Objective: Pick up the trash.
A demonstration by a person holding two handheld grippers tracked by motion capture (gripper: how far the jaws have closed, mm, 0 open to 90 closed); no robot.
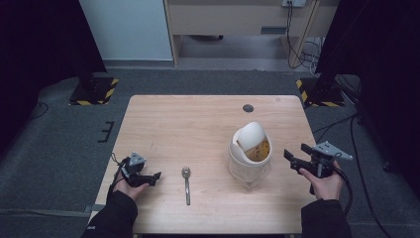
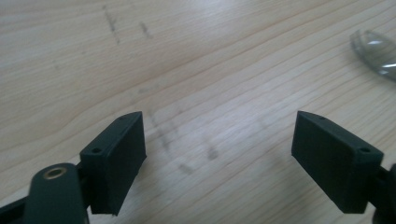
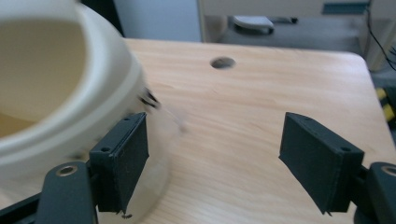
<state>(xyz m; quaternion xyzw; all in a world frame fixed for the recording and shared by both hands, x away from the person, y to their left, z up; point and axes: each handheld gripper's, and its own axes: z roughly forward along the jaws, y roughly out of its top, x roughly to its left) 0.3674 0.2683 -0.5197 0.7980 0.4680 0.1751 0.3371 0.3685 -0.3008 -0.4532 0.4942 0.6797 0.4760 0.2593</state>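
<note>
Both grippers rest spread and empty: the left gripper beside a spoon, the right gripper near a blurred white bin, its lower body hard to make out.

In the right gripper view the white container was cut off by the left and top edges and its rim was smeared with blur; dark marks on its side were too blurred to read; its foot stood partly hidden behind the near jaw. In the left gripper view a clear rounded object (perhaps plastic; it could not be told) was cut off at the right edge. In the high view the yellow inside of the container was half hidden by its tilted white lid; the spoon was too small for detail; both sleeves were cut by the bottom edge.
</note>
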